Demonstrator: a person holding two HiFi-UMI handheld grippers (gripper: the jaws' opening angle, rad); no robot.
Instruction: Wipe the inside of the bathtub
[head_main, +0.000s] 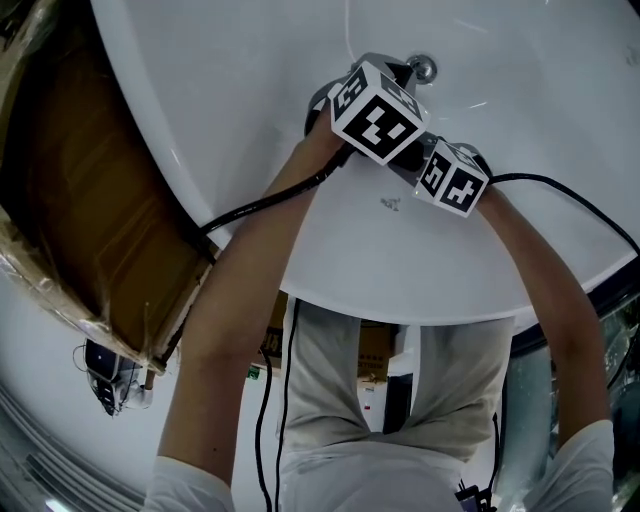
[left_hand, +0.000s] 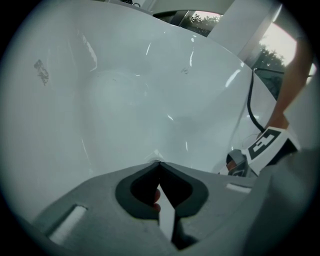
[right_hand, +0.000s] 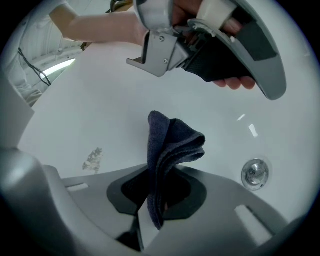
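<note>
White bathtub (head_main: 200, 90), right hand-held gripper (right_hand: 150, 172) clamping dark cloth (right_hand: 172, 142) upright along jaws, left hand-held gripper (left_hand: 159, 163) closed, empty.

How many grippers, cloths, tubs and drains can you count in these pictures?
Grippers: 2, the left gripper and the right gripper
Dark blue cloth: 1
White bathtub: 1
Metal drain: 1
Total: 5

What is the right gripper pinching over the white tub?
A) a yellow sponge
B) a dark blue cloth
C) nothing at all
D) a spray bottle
B: in the right gripper view, the right gripper has its jaws shut on a folded dark blue cloth, with the white bathtub behind it.
</note>
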